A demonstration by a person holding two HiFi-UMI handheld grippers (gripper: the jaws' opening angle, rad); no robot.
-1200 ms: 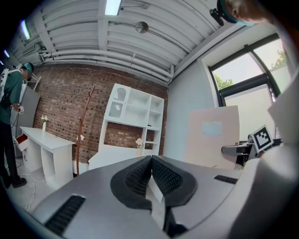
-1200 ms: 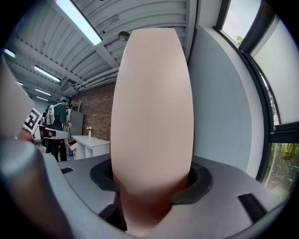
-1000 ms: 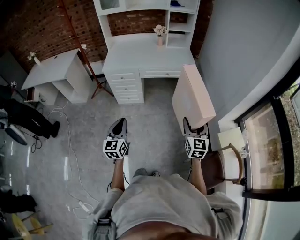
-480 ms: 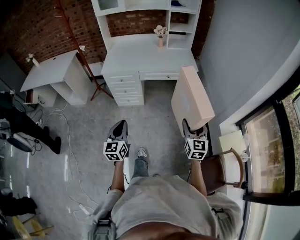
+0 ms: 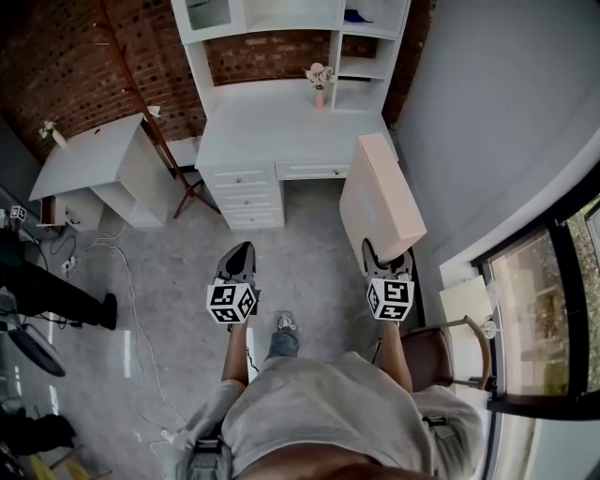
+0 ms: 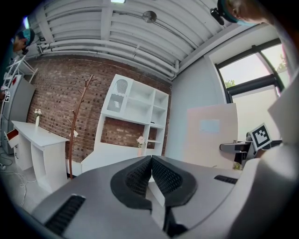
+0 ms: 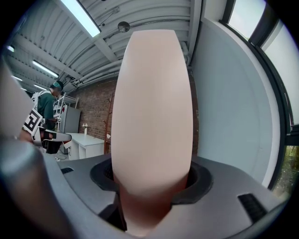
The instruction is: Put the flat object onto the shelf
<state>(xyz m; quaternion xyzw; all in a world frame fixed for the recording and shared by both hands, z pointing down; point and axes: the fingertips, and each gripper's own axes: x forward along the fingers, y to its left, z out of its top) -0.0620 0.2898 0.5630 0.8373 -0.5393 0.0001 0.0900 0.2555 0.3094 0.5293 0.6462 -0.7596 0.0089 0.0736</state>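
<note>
- The person's grey-shirted torso (image 5: pixel 319 412) fills 6 o'clock of the head view, and one shoe (image 5: pixel 286 322) shows on the grey floor (image 5: pixel 309 244) just ahead of it
- The left gripper (image 5: pixel 246 247) is held out at 11 o'clock, pointing about level; its jaws are pressed together tip to tip with nothing between them
- The right gripper (image 5: pixel 387 262) is held out at 1 o'clock, well apart from the left one; its jaws stand wide and clamp the near end of the flat object (image 5: pixel 380 202), a pale pink board, with a pad against each broad face
- The board stands on edge in the air, clear of the floor, and reaches from the jaws toward 12 o'clock; its broad face is turned toward the left gripper
- A wooden chair (image 5: pixel 455 337) stands at 3 o'clock, just beside the dark-framed window (image 5: pixel 544 309)
- Loose cables (image 5: pixel 141 319) trail over the floor at 9 o'clock, near another person's dark leg (image 5: pixel 56 295)
- A white bench (image 5: pixel 272 127) stands at 12 o'clock, with a stack of drawers (image 5: pixel 246 192) at its left front
- In the head view the board's far end overlaps the bench's right front corner; whether they touch cannot be told
- A small vase of flowers (image 5: pixel 320 75) sits at the back of the bench
- The white shelf unit (image 5: pixel 281 14) rises from the back of the bench, its compartments open to the front
- A smaller white bench (image 5: pixel 89 155) stands at 10 o'clock, with a wooden coat stand (image 5: pixel 159 122) between the two, all against a brick wall (image 5: pixel 56 56)
</note>
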